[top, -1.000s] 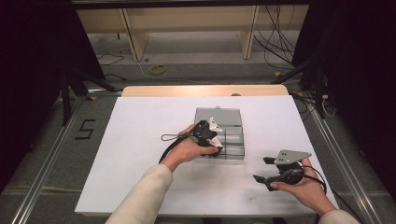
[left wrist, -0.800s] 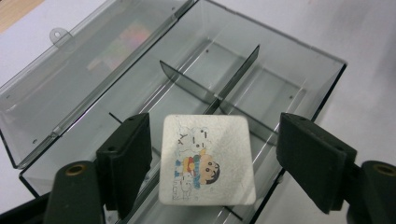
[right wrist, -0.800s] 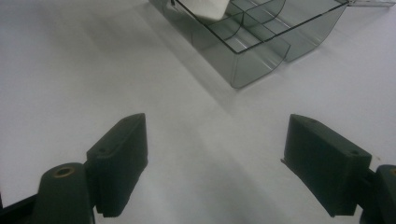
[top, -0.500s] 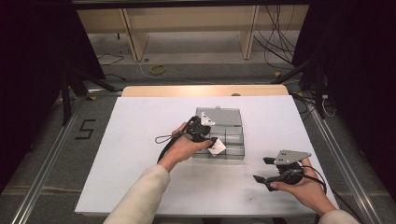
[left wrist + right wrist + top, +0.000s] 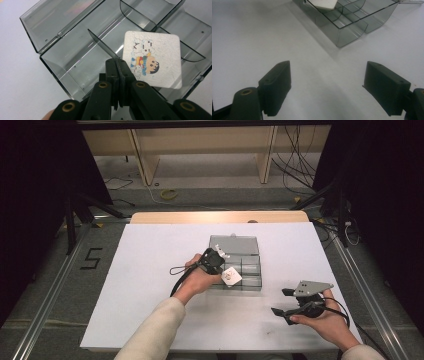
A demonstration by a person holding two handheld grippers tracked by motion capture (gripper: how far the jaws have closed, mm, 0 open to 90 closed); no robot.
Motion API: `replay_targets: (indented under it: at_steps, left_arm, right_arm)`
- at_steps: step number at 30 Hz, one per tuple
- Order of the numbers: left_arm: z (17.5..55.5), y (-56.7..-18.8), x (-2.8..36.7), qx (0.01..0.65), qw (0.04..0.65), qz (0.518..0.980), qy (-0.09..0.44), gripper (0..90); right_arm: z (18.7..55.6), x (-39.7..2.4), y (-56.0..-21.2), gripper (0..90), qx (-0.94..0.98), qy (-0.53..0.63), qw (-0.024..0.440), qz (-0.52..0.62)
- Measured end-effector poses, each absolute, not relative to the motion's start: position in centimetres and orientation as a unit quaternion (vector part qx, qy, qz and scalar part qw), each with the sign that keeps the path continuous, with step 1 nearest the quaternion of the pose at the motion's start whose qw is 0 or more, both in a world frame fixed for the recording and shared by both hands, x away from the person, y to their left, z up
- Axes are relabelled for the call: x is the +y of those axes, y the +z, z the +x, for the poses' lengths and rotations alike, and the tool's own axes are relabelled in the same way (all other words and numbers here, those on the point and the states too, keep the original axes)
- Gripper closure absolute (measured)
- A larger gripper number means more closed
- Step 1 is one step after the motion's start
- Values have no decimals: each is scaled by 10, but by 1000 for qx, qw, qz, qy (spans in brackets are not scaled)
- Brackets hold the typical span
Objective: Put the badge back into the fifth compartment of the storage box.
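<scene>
A clear grey compartment box stands open at the middle of the white table, its lid laid back. My left gripper is shut on the edge of a white square card with a cartoon print. The left gripper view has the jaws pinching the card just above the box's dividers. My right gripper rests at the front right of the table, open, with nothing between its fingers. Ahead of it in the right gripper view is the box's corner.
The white table has bare room left of the box and along its front edge. A cable loops from the left gripper. Dark stands and floor cables lie beyond the table's far edge.
The left hand has turned and shifted a little to the left over the box, and the card now hangs over the box's front compartments. The right gripper has stayed put.
</scene>
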State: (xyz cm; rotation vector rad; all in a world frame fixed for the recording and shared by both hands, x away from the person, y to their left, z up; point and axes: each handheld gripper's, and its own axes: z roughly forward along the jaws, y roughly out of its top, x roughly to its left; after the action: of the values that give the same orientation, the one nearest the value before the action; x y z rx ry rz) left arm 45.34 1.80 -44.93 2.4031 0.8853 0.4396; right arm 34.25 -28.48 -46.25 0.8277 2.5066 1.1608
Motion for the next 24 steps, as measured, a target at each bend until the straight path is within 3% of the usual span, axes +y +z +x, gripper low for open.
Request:
replay_targets:
  at_steps: [14,24]
  left_arm:
    - [448,-449,15,299,268,908,121,877]
    - [449,-442,6,304,305,890,149,877]
  right_arm:
    - [342,-285,-462,224,862,398,129,285]
    - [343,-285,-462,224,862,398,129,285]
